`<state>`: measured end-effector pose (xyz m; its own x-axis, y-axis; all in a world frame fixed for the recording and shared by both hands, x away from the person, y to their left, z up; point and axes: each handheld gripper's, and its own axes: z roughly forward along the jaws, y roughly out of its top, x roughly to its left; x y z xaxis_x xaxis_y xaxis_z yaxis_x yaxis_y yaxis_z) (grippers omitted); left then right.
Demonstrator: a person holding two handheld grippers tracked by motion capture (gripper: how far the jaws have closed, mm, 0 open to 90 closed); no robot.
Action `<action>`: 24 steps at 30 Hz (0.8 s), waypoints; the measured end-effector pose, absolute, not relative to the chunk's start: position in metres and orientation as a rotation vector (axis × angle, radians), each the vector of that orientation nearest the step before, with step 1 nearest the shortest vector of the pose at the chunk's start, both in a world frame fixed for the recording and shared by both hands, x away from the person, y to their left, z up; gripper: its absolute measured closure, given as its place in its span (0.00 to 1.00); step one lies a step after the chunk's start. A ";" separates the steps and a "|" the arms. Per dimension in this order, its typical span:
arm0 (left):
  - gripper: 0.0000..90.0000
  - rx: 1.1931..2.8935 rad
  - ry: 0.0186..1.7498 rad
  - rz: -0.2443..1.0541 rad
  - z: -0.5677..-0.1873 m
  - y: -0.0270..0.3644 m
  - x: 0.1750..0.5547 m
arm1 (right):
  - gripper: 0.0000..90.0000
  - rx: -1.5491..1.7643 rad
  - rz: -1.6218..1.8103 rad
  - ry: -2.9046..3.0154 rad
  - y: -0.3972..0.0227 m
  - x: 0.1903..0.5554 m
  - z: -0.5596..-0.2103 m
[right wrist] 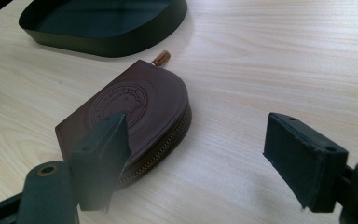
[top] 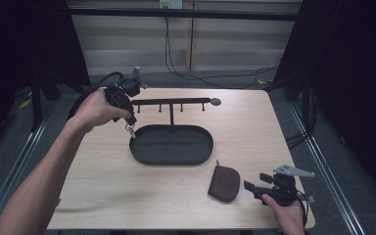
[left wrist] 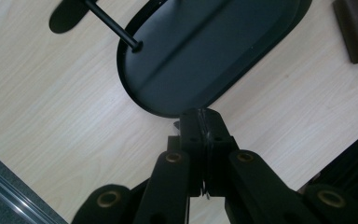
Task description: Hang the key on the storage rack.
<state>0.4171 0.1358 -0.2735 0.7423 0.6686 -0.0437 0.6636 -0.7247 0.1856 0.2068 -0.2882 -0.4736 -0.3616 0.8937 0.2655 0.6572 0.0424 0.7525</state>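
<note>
Light wood-grain tabletop: bare beneath and between the left fingers and the right fingers; surface clean. Grey floor surrounds it, to the outside of the right fingers. Black cable lies looped on the floor well beyond both sets of fingers and runs up the pale wall panels. Black curtains hang far outside the fingers on either flank. Metal rail runs along the floor outside the left fingers.

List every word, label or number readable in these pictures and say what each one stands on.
None can be read.
The brown pouch carries a round embossed seal with lettering around its rim, too faint and blurred to make out.
The black tray, its hook rack and the table bear no writing.
</note>
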 end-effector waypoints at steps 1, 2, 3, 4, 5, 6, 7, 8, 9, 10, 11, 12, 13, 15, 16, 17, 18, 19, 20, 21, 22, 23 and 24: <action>0.99 2.747 1.072 0.035 -0.273 0.135 0.419 | 0.24 1.580 1.226 2.049 -0.288 0.207 -0.474; 0.99 2.749 1.078 0.034 -0.273 0.133 0.421 | 0.24 1.579 1.226 2.052 -0.289 0.207 -0.474; 0.99 2.756 1.076 0.032 -0.273 0.131 0.422 | 0.24 1.582 1.226 2.050 -0.288 0.207 -0.474; 0.99 2.761 1.073 0.033 -0.273 0.130 0.424 | 0.24 1.582 1.225 2.049 -0.289 0.207 -0.474; 0.99 2.763 1.077 0.036 -0.273 0.128 0.425 | 0.24 1.582 1.224 2.049 -0.288 0.206 -0.473; 0.99 2.764 1.081 0.035 -0.273 0.127 0.428 | 0.24 1.579 1.223 2.052 -0.288 0.206 -0.474; 0.99 2.759 1.088 0.041 -0.273 0.127 0.430 | 0.24 1.578 1.224 2.053 -0.288 0.206 -0.473; 0.99 2.755 1.100 0.040 -0.273 0.126 0.432 | 0.24 1.578 1.225 2.051 -0.288 0.206 -0.474; 0.99 2.755 1.102 0.039 -0.272 0.126 0.434 | 0.24 1.579 1.224 2.052 -0.288 0.206 -0.474; 0.99 2.749 1.104 0.036 -0.271 0.125 0.436 | 0.24 1.582 1.226 2.050 -0.288 0.206 -0.474; 0.99 2.753 1.105 0.033 -0.271 0.125 0.438 | 0.24 1.582 1.227 2.050 -0.289 0.206 -0.474; 0.99 2.752 1.110 0.040 -0.271 0.125 0.439 | 0.24 1.582 1.226 2.050 -0.289 0.206 -0.474; 0.99 2.750 1.123 0.039 -0.270 0.124 0.440 | 0.24 1.582 1.227 2.050 -0.289 0.206 -0.474; 0.99 2.749 1.118 0.033 -0.270 0.124 0.443 | 0.24 1.582 1.229 2.053 -0.289 0.207 -0.474; 0.99 2.743 1.118 0.033 -0.270 0.124 0.444 | 0.24 1.581 1.228 2.055 -0.289 0.207 -0.474; 0.99 2.743 1.118 0.026 -0.270 0.124 0.446 | 0.24 1.579 1.229 2.055 -0.289 0.207 -0.474; 0.99 2.746 1.114 0.018 -0.270 0.124 0.448 | 0.24 1.578 1.229 2.055 -0.289 0.207 -0.474; 0.99 2.745 1.126 0.025 -0.271 0.123 0.449 | 0.24 1.580 1.229 2.051 -0.289 0.206 -0.474; 0.99 2.752 1.127 0.022 -0.272 0.123 0.450 | 0.24 1.580 1.231 2.052 -0.289 0.206 -0.474; 0.99 2.751 1.140 0.021 -0.273 0.123 0.452 | 0.24 1.580 1.231 2.053 -0.289 0.207 -0.474; 0.99 2.754 1.143 0.017 -0.274 0.123 0.453 | 0.24 1.581 1.232 2.053 -0.289 0.207 -0.474; 0.99 2.754 1.142 0.016 -0.274 0.123 0.454 | 0.24 1.582 1.233 2.053 -0.289 0.207 -0.474; 0.99 2.755 1.143 0.019 -0.274 0.122 0.455 | 0.24 1.580 1.235 2.055 -0.289 0.207 -0.474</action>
